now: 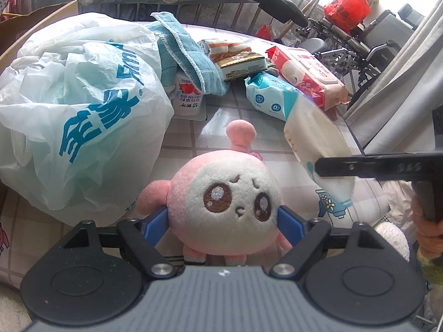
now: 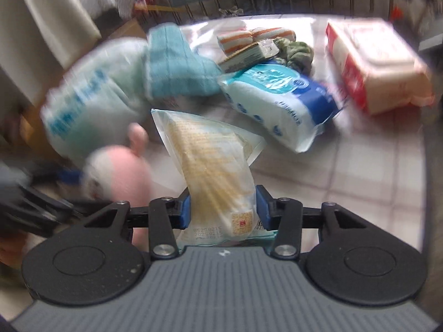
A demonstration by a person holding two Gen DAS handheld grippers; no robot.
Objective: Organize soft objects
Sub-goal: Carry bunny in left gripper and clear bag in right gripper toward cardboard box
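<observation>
Both tongs are seen gripping something. By the left gripper (image 1: 223, 221) a pink plush toy (image 1: 225, 193) is clamped, the blue pads pressed into either side of its round head. By the right gripper (image 2: 223, 210) a clear soft packet (image 2: 213, 163) with a pale yellow filling is enclosed at its near end; the jaws stand narrow, and both pads appear to touch the wrapper, though blur leaves the firmness of the hold uncertain.

The plush toy is taken as the landmark. The soft packet lies just to its right and slightly beyond it, its long axis running away from the right gripper toward the heap of goods, so it is held by one short end with the rest jutting forward. The right hand is therefore the nearer one to it.

A white plastic bag (image 1: 83, 105) with blue lettering sits just left of the toy, and it is judged a likely place for sorted items, although no opening can be made out. Behind the toy lie a teal towel (image 1: 191, 55), a blue-and-white tissue pack (image 1: 274, 96) and a red-and-white wipes pack (image 1: 307, 74).

The packet looks limp and glossy, with printed text and a code near the gripped end; sagging is to be expected when it is raised.
</observation>
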